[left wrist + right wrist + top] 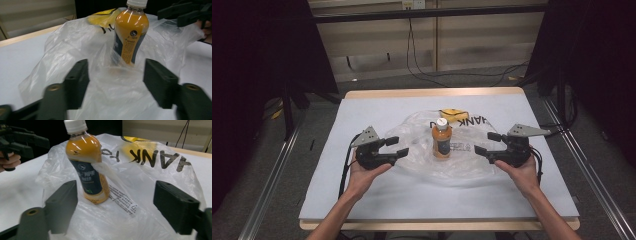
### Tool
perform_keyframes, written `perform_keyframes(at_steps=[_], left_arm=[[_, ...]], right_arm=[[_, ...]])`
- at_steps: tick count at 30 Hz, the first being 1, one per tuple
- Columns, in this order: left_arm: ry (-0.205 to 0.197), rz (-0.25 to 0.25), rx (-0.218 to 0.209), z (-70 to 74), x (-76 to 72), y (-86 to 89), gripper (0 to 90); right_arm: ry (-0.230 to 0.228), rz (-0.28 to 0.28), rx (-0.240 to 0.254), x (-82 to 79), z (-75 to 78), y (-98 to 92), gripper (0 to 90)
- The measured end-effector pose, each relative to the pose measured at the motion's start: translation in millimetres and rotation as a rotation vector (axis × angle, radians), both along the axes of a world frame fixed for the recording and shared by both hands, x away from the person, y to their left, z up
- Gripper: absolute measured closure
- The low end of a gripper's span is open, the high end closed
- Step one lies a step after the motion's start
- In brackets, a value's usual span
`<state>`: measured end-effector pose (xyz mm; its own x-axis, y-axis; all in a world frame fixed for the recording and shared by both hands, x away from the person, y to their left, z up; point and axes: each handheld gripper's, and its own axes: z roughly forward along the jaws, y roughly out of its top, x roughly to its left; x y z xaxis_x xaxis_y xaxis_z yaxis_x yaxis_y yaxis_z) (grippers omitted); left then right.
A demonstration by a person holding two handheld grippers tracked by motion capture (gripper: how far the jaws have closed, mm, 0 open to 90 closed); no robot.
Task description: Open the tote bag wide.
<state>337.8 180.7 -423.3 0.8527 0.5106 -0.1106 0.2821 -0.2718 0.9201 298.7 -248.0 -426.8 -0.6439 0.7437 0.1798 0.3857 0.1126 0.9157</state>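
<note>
In the left gripper view the orange drink bottle [131, 35] loses the top of its white cap to the upper edge, and its base is veiled behind a fold of the clear plastic bag [75, 42]. The bag's black lettering [160, 157] reads only "HANK" before the film crumples. The bottle's label print [86, 178] is too small to read. A yellow object [453, 115], perhaps part of the bag's print, lies half hidden.

Bare forearms; black left gripper [398, 146] and right gripper [487, 143] with grey triangular plates, trailing black cables.
</note>
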Motion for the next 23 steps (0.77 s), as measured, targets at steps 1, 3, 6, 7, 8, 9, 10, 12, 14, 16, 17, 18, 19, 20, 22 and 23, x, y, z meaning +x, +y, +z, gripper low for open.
perform_keyframes(at_steps=[1, 3, 6, 7, 8, 9, 10, 12, 14, 16, 17, 18, 19, 20, 22, 23], left_arm=[[0.002, 0.002, -0.003, -1.5, -6.9, 4.5, 28.4], [0.0, 0.015, 0.0, -2.3, -10.9, 7.0, 24.4], [0.006, 0.019, -0.005, -2.1, -15.9, 6.7, 21.2], [0.0, 0.02, -0.002, -1.8, -18.5, 7.1, 20.0], [0.0, 0.02, -0.002, -1.8, -18.5, 7.1, 18.9], [-0.003, 0.028, 0.013, -2.2, -25.2, 10.8, 18.1], [0.0, 0.033, 0.009, -3.2, -29.3, 13.6, 16.9], [-0.001, 0.036, 0.006, -4.2, -32.5, 16.8, 14.8], [-0.009, 0.068, -0.011, -7.6, -41.1, 26.3, 12.9], [-0.007, 0.101, -0.012, -13.0, -49.4, 39.1, 12.2], [-0.007, 0.093, -0.026, -14.6, -49.2, 40.6, 10.9], [-0.007, 0.093, -0.026, -14.6, -49.2, 40.6, 9.6], [-0.009, 0.099, -0.02, -15.3, -50.0, 42.8, 9.1], [-0.013, 0.094, -0.02, -15.4, -49.8, 42.9, 9.1], [-0.021, 0.1, -0.008, -12.7, -49.8, 45.0, 7.6], [-0.021, 0.1, -0.008, -12.7, -49.8, 45.0, 7.4]], right_arm=[[-0.009, 0.013, 0.027, -7.8, 2.5, -1.3, 16.4], [-0.02, 0.053, 0.057, -14.0, 6.2, -2.3, 17.0], [-0.01, 0.101, 0.058, -18.3, 9.2, -0.9, 19.8], [-0.019, 0.088, 0.031, -22.1, 9.8, 0.2, 19.3], [-0.029, 0.068, 0.027, -25.7, 9.7, -0.3, 17.3], [-0.034, 0.055, 0.035, -29.0, 9.1, -2.0, 16.4], [-0.034, 0.04, 0.032, -32.5, 8.8, -4.3, 14.5], [-0.038, 0.009, 0.011, -40.2, 8.2, -9.1, 11.6], [-0.038, -0.015, 0.008, -46.3, 7.2, -13.6, 10.5], [-0.06, -0.082, 0.007, -61.5, 4.7, -25.2, 5.8], [-0.068, -0.107, 0.017, -66.4, 3.7, -28.9, 5.1], [-0.068, -0.107, 0.017, -66.4, 3.7, -28.9, 5.1], [-0.078, -0.137, 0.023, -73.3, 2.2, -33.6, 4.4], [-0.081, -0.147, 0.022, -75.8, 1.3, -35.9, 4.3], [-0.076, -0.166, 0.012, -79.6, 0.3, -39.8, 4.5], [-0.076, -0.166, 0.012, -79.6, 0.3, -39.8, 4.5]])
